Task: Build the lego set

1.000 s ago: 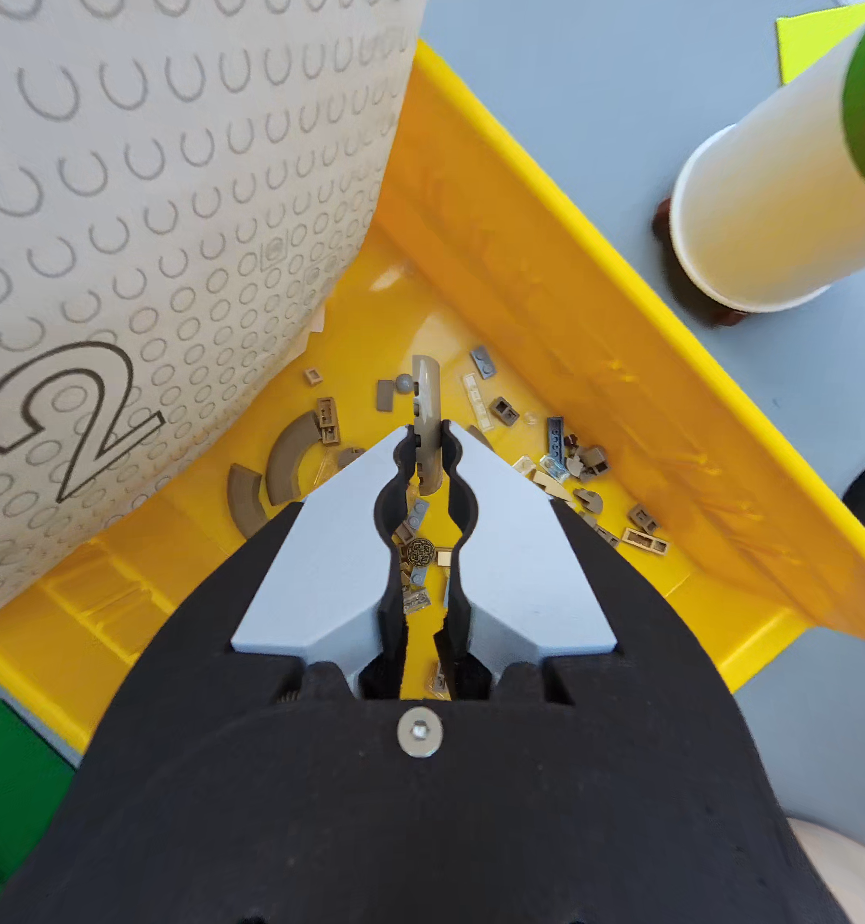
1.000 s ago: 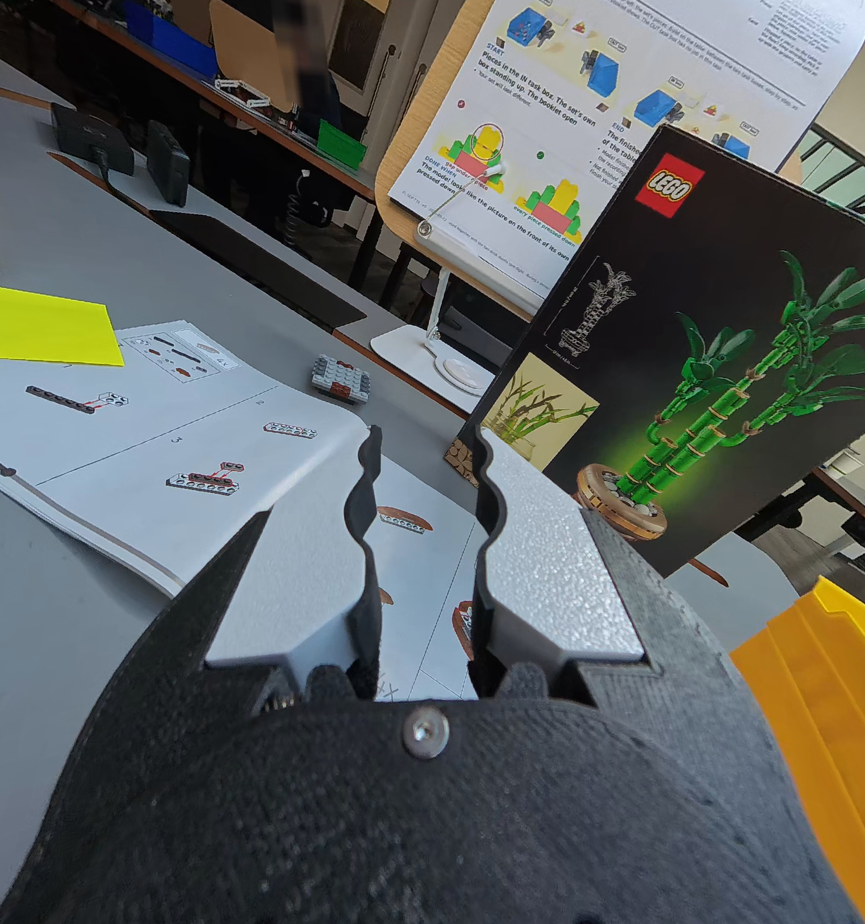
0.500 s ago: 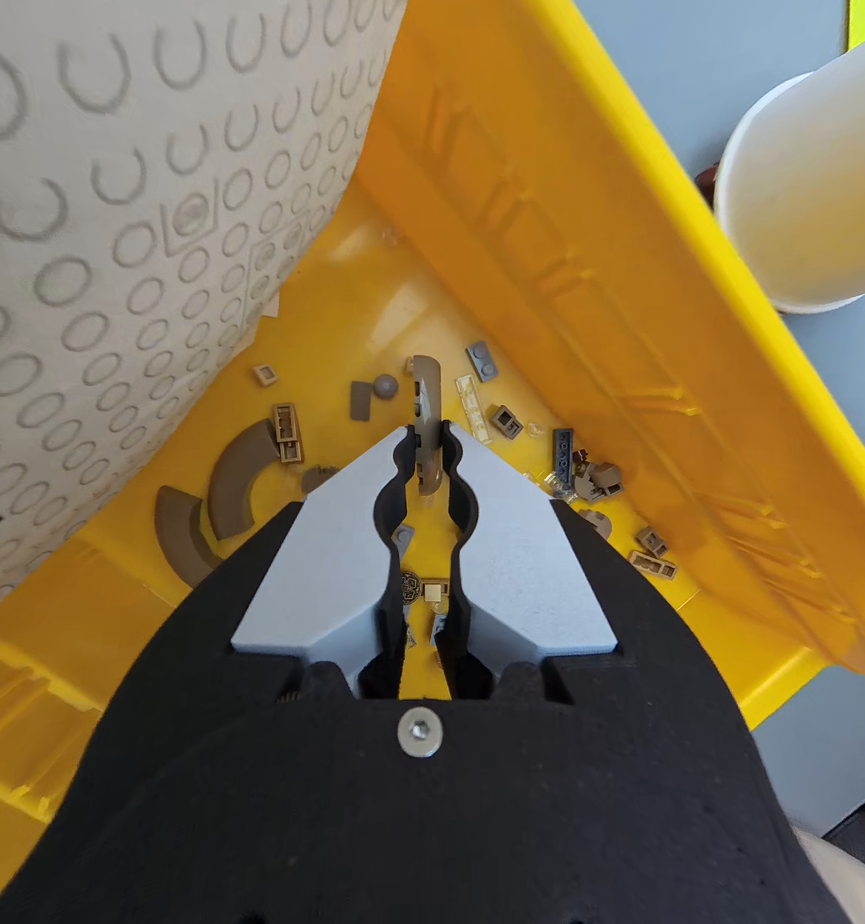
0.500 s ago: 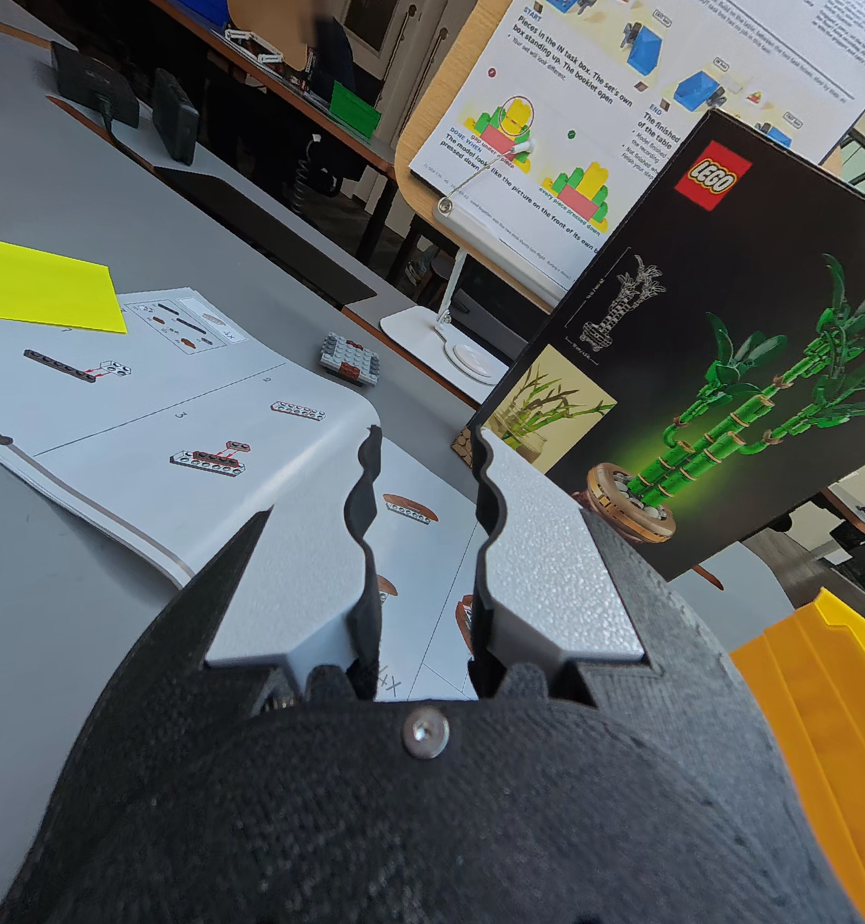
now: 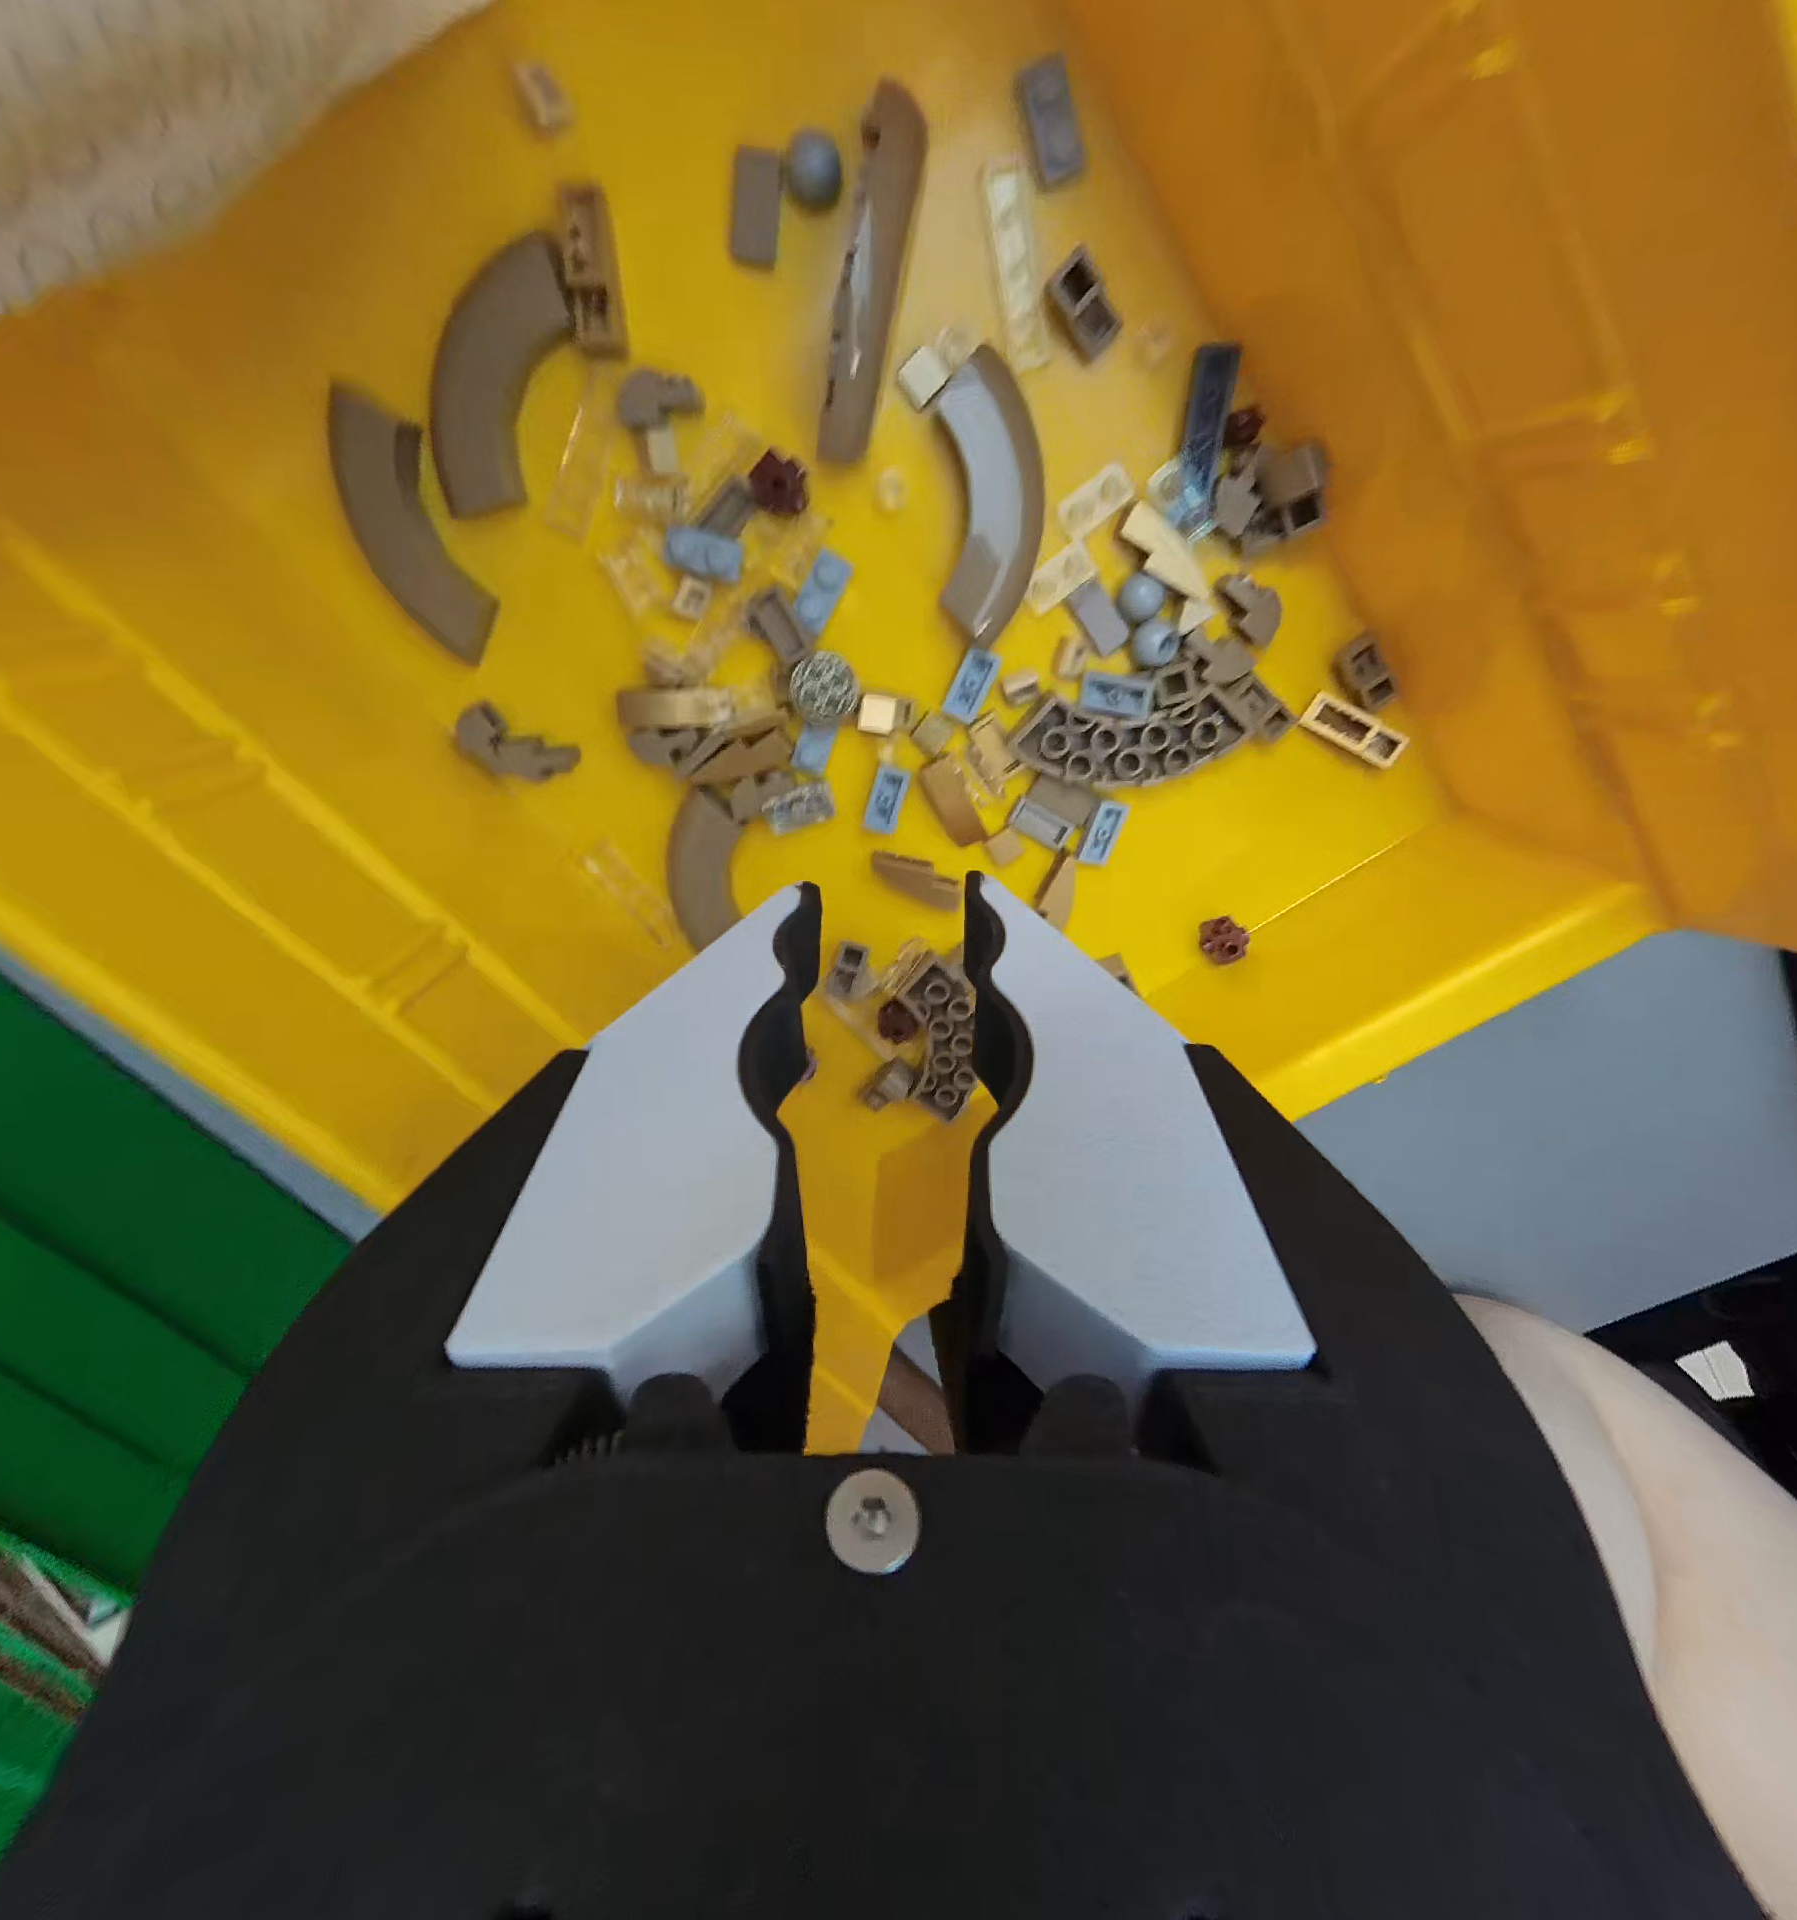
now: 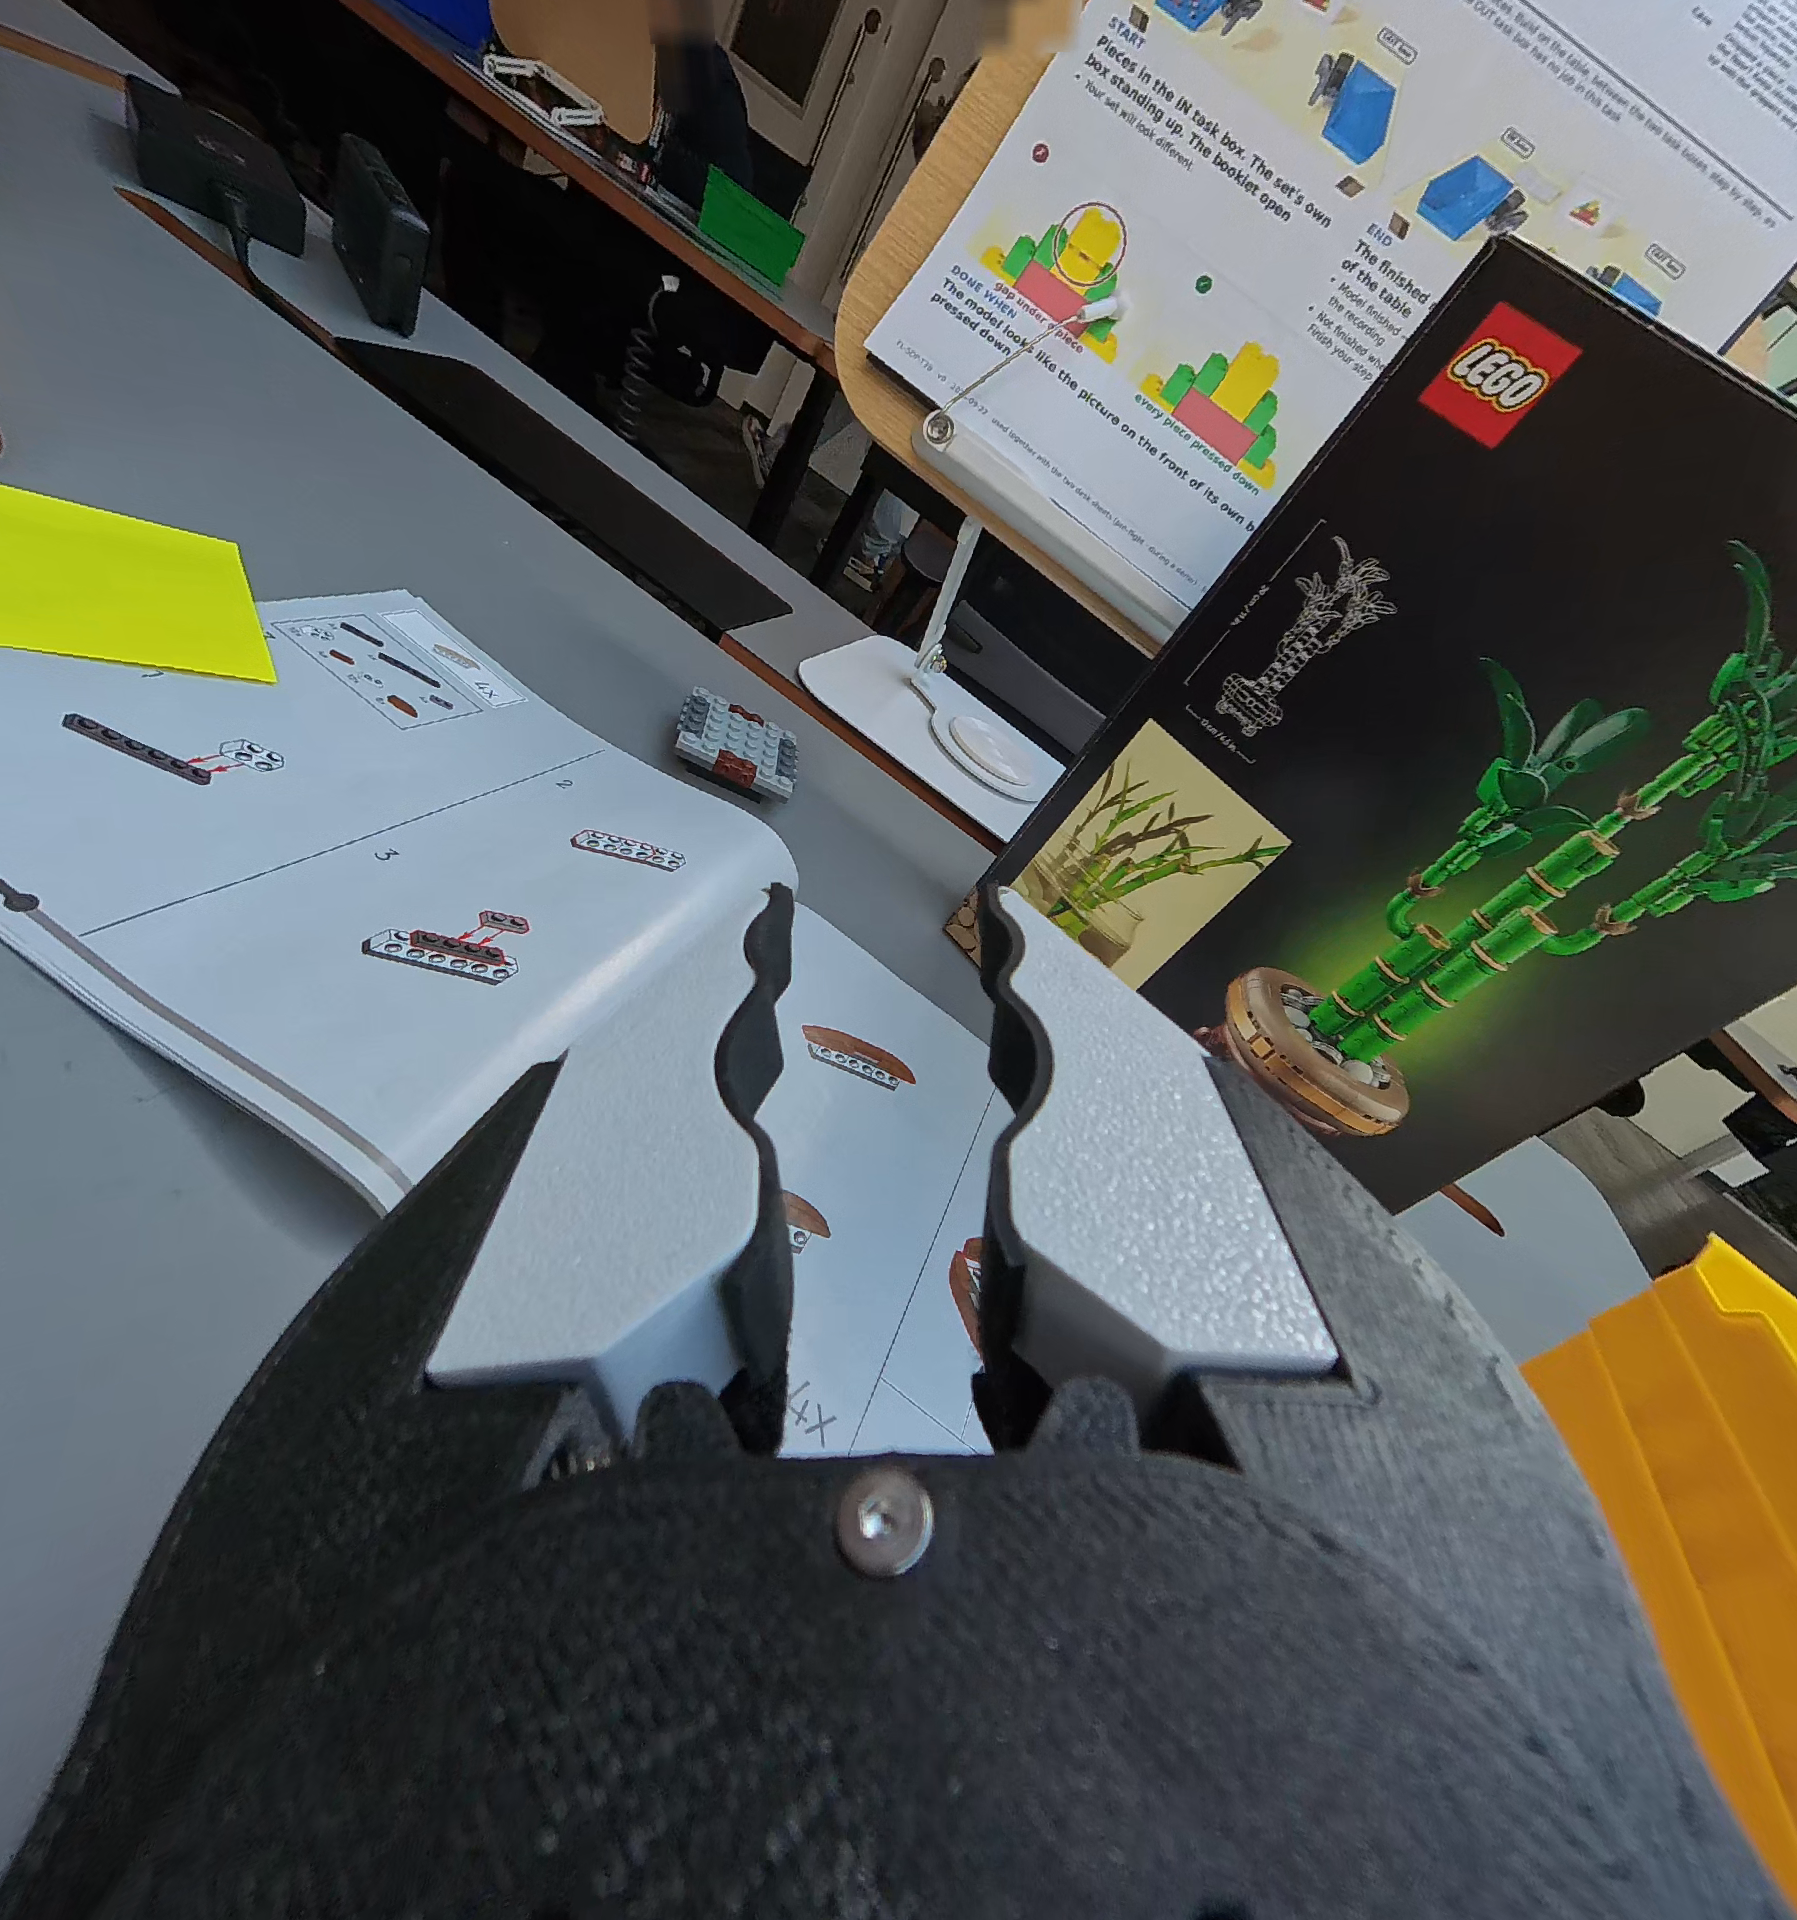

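My left gripper (image 5: pixel 889 899) is open and empty, above the near end of a yellow bin (image 5: pixel 250 831). The bin floor holds many loose tan, grey, gold and clear lego pieces (image 5: pixel 977 707). A long curved tan piece (image 5: pixel 873 270) lies at the far end, apart from the gripper. Tan arc pieces (image 5: pixel 478 374) lie to the left, and a studded curved plate (image 5: pixel 1133 743) to the right. My right gripper (image 6: pixel 886 904) is open and empty above the open instruction booklet (image 6: pixel 354 831). A small grey and brown build (image 6: pixel 738 743) sits beyond the booklet.
A white patterned paper bag (image 5: pixel 94 125) stands in the bin's far left. A green bin (image 5: pixel 73 1195) sits to its left. In the right wrist view the lego box (image 6: pixel 1496 727) stands upright on the right, with a yellow sheet (image 6: pixel 94 582) at left and a yellow bin (image 6: pixel 1725 1507) at lower right. The grippers' ends are close to 55 cm from one another. From my left tips it is roughly 6 cm to the studded curved plate (image 5: pixel 1133 743); from my right, 50 cm.
My left gripper let go of the long curved tan piece, opened and pulled back toward the bin's near end. The right gripper stayed open and shifted only slightly.
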### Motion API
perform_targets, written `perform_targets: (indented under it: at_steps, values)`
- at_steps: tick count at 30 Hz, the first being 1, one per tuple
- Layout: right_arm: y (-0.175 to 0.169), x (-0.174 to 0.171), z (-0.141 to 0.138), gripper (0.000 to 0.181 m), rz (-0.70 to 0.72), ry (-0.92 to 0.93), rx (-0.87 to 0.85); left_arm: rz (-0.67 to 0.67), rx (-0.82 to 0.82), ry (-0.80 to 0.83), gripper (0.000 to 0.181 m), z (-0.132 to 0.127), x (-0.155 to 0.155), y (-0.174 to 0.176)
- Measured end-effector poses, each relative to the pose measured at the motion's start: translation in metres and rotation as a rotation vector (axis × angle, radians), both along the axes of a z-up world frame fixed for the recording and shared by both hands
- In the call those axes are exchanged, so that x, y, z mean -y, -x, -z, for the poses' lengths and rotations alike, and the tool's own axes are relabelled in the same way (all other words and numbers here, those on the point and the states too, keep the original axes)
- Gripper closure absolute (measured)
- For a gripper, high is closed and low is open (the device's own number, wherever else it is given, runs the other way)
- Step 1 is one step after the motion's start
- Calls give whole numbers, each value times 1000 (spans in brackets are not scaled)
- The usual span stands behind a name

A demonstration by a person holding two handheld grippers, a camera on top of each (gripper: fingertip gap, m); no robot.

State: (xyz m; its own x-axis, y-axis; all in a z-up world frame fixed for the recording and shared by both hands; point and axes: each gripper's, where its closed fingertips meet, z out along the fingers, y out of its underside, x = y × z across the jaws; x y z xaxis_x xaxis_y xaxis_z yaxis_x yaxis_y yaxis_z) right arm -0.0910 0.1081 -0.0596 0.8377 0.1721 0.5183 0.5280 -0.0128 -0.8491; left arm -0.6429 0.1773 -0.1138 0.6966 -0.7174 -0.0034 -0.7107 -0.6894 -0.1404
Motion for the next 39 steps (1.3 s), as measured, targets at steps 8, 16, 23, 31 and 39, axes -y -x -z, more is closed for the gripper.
perform_targets:
  at_steps: [8, 16, 23, 31, 39]
  values:
    - [-7, 0, -3, 147, 28, -15, -21, -135, -75, -126, 168, -9, -23, 44]
    - [-6, -2, 3, 147, 37, 2, 12, -92, -81, -66, 181, 1, -18, 42]
    - [-5, -3, 3, 147, 28, 8, 6, -66, -77, -51, 181, 4, -19, 36]
    - [-8, -1, 0, 147, 20, -3, -32, 115, 51, -3, 173, 23, -27, -8]
    - [-8, 3, -5, 147, 9, -22, -50, 37, -40, 64, 161, 27, -13, 13]
